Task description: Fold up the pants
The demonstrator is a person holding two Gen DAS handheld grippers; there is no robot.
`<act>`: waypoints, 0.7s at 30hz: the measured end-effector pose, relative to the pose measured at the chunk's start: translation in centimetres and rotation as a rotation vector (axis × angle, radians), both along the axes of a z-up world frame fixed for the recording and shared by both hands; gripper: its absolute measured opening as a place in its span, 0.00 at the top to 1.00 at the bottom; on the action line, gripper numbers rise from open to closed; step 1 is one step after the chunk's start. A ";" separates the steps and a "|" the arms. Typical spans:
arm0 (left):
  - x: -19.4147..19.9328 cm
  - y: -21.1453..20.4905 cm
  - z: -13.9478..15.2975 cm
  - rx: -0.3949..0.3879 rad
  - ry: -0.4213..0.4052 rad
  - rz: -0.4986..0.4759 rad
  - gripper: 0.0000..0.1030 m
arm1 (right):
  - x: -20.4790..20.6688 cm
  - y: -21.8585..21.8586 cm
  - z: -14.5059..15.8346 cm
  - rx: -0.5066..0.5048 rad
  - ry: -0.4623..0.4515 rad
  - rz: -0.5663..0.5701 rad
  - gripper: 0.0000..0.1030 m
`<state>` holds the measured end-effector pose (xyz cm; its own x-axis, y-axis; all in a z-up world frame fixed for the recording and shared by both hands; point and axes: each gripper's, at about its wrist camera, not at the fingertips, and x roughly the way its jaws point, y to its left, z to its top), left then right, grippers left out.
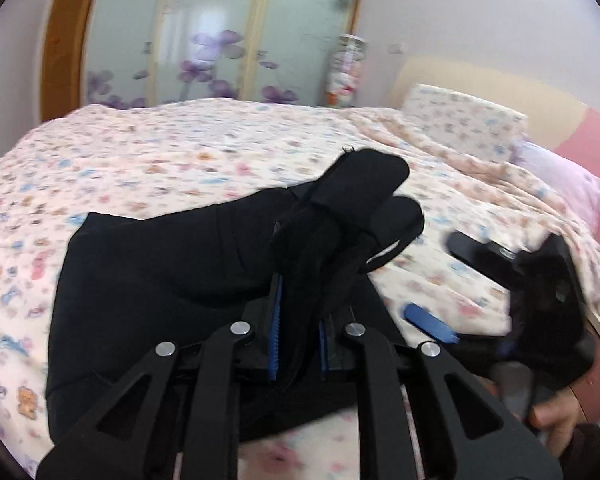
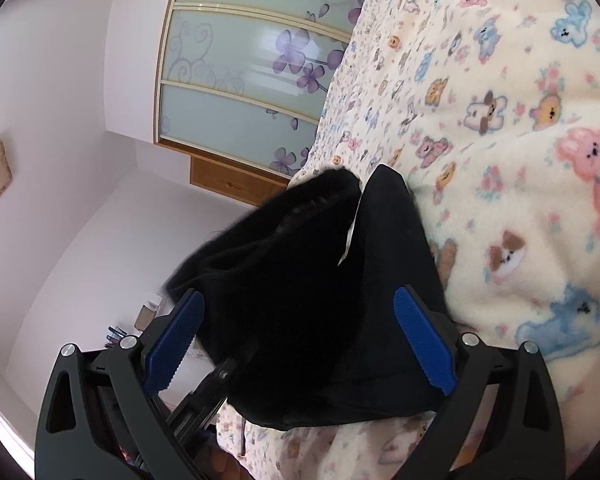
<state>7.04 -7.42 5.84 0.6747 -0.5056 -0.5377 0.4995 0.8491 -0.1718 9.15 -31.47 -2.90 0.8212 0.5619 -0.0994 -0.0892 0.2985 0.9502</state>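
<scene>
Left gripper blue-padded jaws clamped on bunched black fabric pants, rest draped on teddy-print fleece bedspread. Right gripper jaws wide apart, pants between, pad contact unclear.

Two matte black hand-held grippers with blue finger pads

The left hand-held gripper has black linkage arms with triangular cut-outs, silver round pivot screws, and ribbed blue pads. The right hand-held gripper matches: black links, silver screws, serrated blue pads. Bare skin of the person's right hand shows, blurred, below a dark sleeve.
</scene>
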 end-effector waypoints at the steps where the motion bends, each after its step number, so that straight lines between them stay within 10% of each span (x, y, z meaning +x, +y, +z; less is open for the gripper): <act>1: -0.4 -0.2 -0.5 0.017 0.014 -0.024 0.87 | 0.0 -0.1 -0.1 0.010 0.004 0.003 0.05; 4: -0.2 -2.1 -5.1 0.150 0.105 -0.052 0.86 | 0.3 -0.2 -0.7 0.030 0.026 0.022 0.04; 12: -0.7 -0.9 -5.4 0.085 0.103 -0.044 0.74 | 0.5 0.6 -0.5 -0.033 0.042 0.044 0.03; 15: -1.7 0.3 -5.1 0.057 0.090 -0.038 0.54 | 0.6 0.9 -0.3 -0.052 0.045 0.045 0.04; 17: -2.7 1.5 -4.4 -0.013 0.051 -0.032 0.02 | 0.7 1.1 -0.2 -0.077 0.055 0.045 0.05; 21: -3.5 7.4 -2.7 -0.281 -0.015 0.107 0.02 | 0.8 1.5 0.0 -0.130 0.073 0.042 0.08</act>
<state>3.51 -0.05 3.13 0.7389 -0.5587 -0.3767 0.4137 0.8174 -0.4009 9.96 -29.93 -2.91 0.7854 0.5738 -0.2323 -0.0360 0.4170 0.9082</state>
